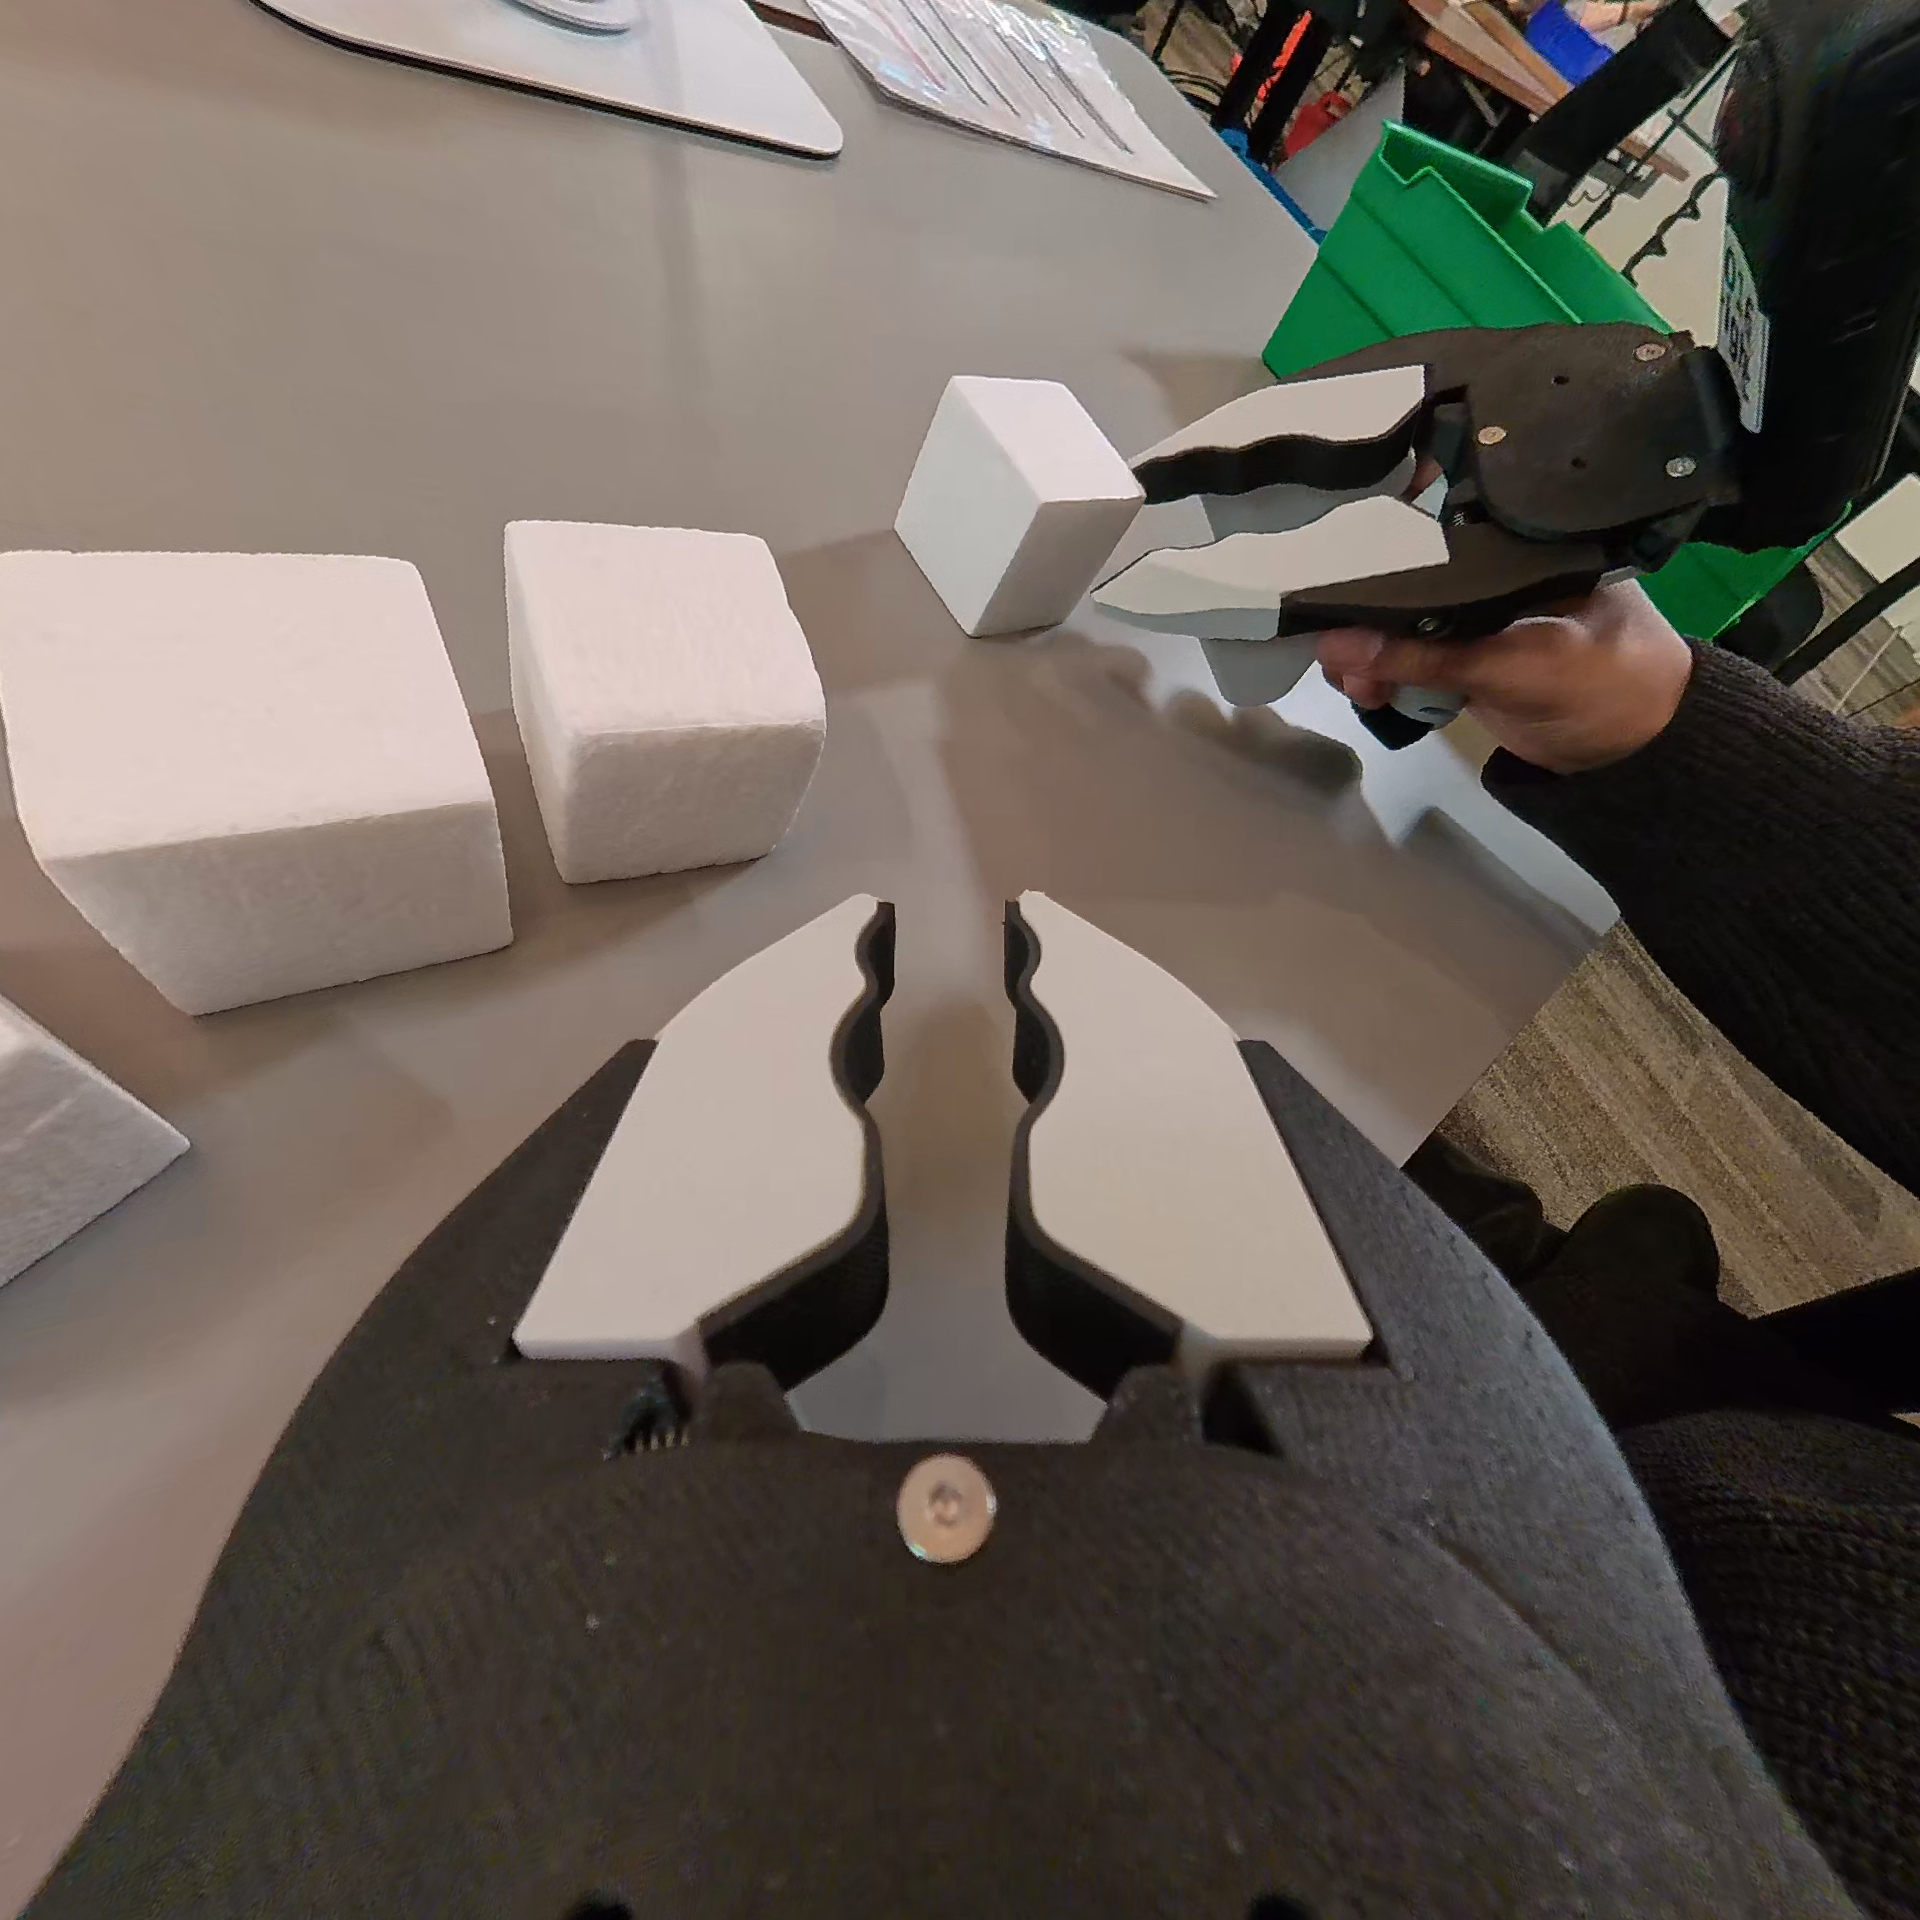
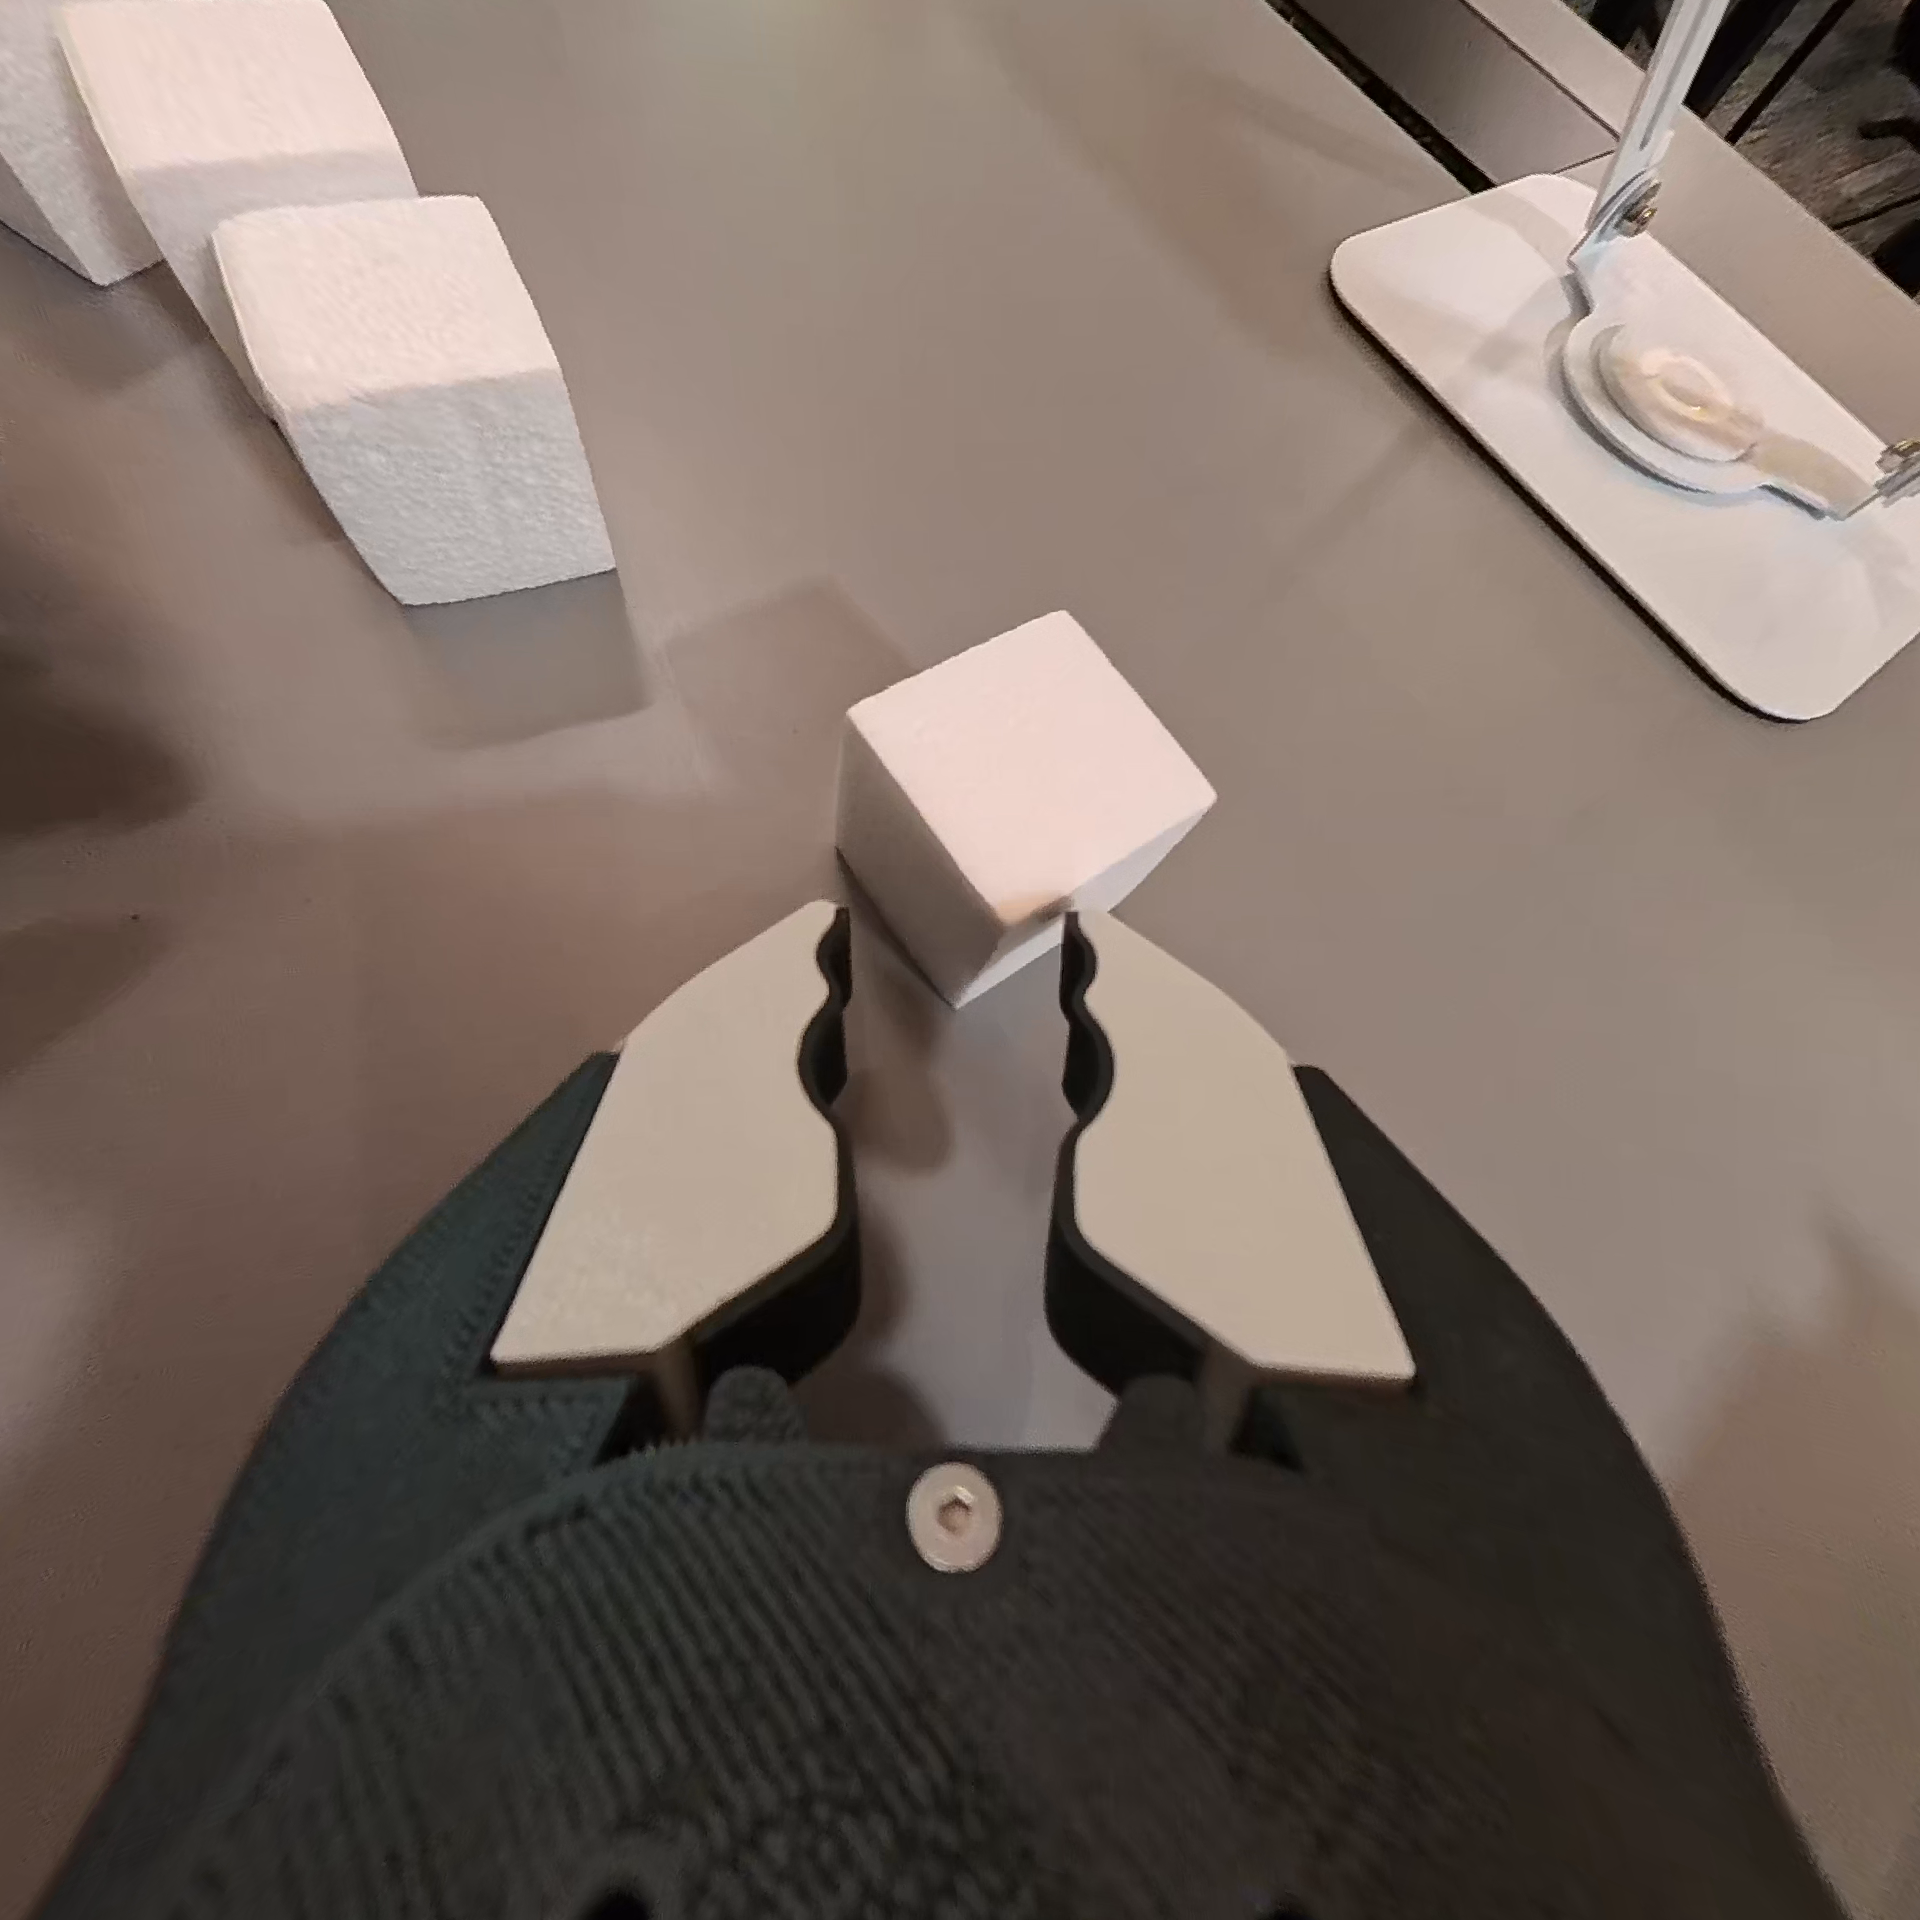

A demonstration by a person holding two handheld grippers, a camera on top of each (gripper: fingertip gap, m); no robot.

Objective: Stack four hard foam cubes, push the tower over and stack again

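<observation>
A person's right gripper (image 2: 954,914), held low over a grey table (image 2: 1039,312), points at the smallest foam cube (image 2: 1013,800), its two fingers parted about as wide as the cube and empty; one corner of the cube sits at the mouth of the gap, with the right fingertip just beside it, though whether they touch cannot be told. In the left wrist view the same gripper (image 1: 1122,540) comes in from the right side, gripped by a hand (image 1: 1538,675) in a dark knitted sleeve (image 1: 1766,883), its tips right beside the small cube (image 1: 1013,514), which stands turned corner-on to the fingers and not square to them. The left gripper (image 1: 942,914) hangs nearer the table's near edge, its fingers parted by a narrow gap with nothing between them, apart from every block. To the left of the small cube stand a medium foam block (image 1: 660,691) and a large foam block (image 1: 249,769), set close together in a row by rising size, with the corner of another foam piece (image 1: 62,1143) at the near left edge. Far across the table lie a white stand base (image 2: 1662,468) carrying a metal arm, and a plastic-wrapped sheet (image 1: 997,83); a green bin (image 1: 1455,260) stands beyond the far right edge of the table.
</observation>
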